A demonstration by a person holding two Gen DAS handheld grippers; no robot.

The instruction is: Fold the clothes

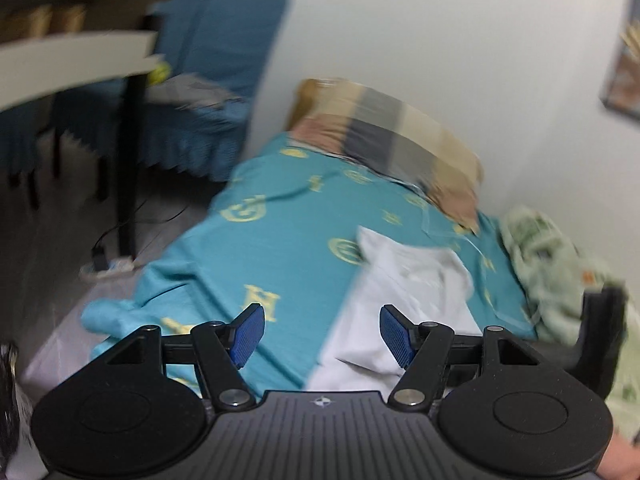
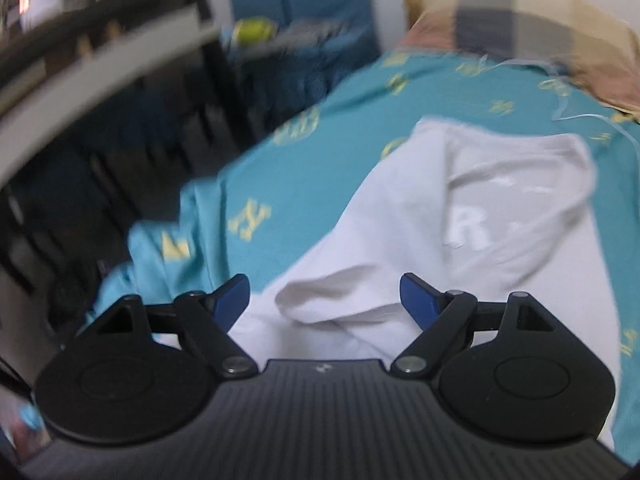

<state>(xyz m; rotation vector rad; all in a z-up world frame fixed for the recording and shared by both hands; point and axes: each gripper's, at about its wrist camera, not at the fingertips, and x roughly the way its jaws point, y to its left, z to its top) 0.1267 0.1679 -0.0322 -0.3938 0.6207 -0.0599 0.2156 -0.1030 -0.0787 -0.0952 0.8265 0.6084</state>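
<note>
Right wrist: white garment (image 2: 420,240) (partly folded).

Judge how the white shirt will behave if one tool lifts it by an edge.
The shirt is probably floppy: it already lies in soft folds, so it should sag. Probably light, thin-looking cloth. It may drag across the sheet rather than slide cleanly.

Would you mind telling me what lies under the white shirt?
The white shirt lies on a teal bedsheet with yellow emblems. The sheet's pattern beneath the shirt is covered and cannot be seen.
</note>
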